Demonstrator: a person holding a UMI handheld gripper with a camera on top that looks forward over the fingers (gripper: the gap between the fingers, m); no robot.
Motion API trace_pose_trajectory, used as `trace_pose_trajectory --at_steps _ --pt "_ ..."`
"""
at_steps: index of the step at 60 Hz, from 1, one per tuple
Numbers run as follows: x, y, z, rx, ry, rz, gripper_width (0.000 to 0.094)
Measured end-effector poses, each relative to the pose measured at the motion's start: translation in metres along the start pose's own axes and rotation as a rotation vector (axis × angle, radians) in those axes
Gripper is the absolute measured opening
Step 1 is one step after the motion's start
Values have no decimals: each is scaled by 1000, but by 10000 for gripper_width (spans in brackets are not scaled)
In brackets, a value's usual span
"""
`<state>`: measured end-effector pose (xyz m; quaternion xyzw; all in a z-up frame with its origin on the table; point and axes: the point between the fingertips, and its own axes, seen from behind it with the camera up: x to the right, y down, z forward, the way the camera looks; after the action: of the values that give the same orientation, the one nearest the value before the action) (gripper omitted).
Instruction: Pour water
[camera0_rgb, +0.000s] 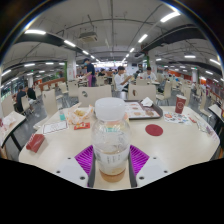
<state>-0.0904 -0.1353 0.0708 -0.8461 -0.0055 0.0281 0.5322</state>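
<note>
A clear plastic bottle (111, 135) with a white cap and a little brownish liquid at its bottom stands upright between my gripper's (112, 161) two fingers. The purple pads (86, 159) press against its sides, so the gripper is shut on the bottle. It is held just above the near part of a round white table (150, 148). A red round coaster or lid (154, 129) lies on the table beyond the bottle to the right.
A tray (140, 110) with items sits behind the bottle. Papers and food packets (78, 117) lie to the left, a red box (36, 143) at the near left, a red can (180, 105) at the far right. People sit at tables beyond.
</note>
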Motion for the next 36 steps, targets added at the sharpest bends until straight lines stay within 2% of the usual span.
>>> trace_pose_trajectory --at_steps 9,19,36 --pt "-1 -10 -4 -16 9 -7 452" --pt "16 -64 -16 29 66 -103 451" --pt "90 -167 1 65 272 -504 452"
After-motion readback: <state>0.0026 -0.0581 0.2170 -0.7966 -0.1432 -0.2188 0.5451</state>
